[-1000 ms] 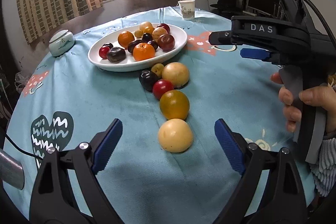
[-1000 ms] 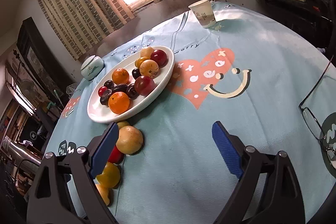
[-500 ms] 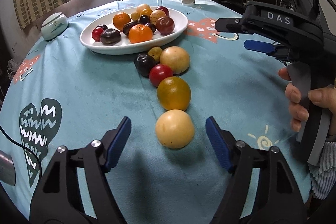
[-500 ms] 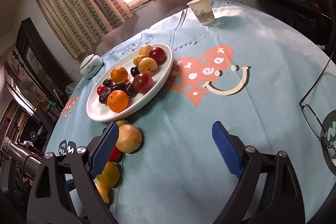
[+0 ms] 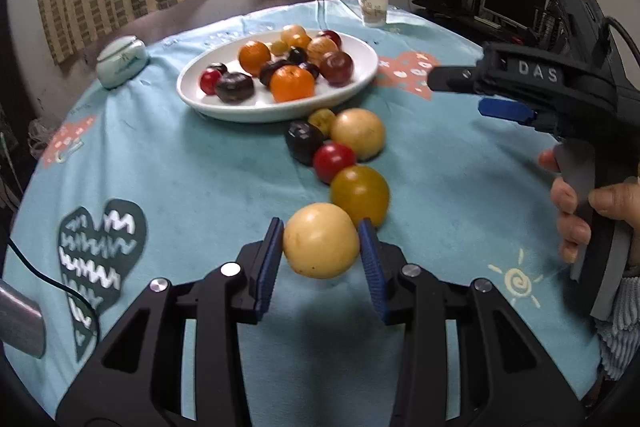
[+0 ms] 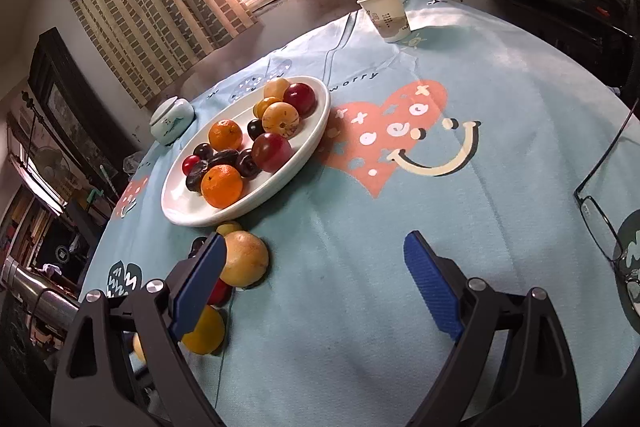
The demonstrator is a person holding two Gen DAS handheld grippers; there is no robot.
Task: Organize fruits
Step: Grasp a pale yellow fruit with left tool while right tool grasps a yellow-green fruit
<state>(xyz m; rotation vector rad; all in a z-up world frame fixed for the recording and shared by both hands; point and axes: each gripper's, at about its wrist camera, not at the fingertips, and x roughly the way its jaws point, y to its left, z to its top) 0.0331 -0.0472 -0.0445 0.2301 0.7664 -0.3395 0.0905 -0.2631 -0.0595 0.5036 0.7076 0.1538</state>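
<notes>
My left gripper [image 5: 320, 263] is shut on a pale yellow round fruit [image 5: 320, 245], held between its blue pads just above the cloth. Behind it lie an amber fruit [image 5: 359, 193], a red fruit [image 5: 334, 159], a dark plum [image 5: 303, 140], a small yellow-green fruit [image 5: 322, 119] and a tan fruit [image 5: 358, 133]. A white oval plate [image 5: 248, 109] holds oranges, plums and red fruits. My right gripper [image 6: 312, 281] is open and empty above the cloth, right of the tan fruit [image 6: 244, 259]; its body shows at the right of the left wrist view [image 5: 532, 87].
A paper cup [image 6: 386, 13] stands at the table's far edge. A small pale lidded jar [image 5: 122, 61] sits left of the plate. Eyeglasses [image 6: 604, 219] lie at the right edge. The plate [image 6: 176, 205] sits on a blue printed tablecloth [image 6: 400, 187].
My left gripper moved forward around the pale yellow fruit and closed on it. The right gripper has barely moved and stays open.
</notes>
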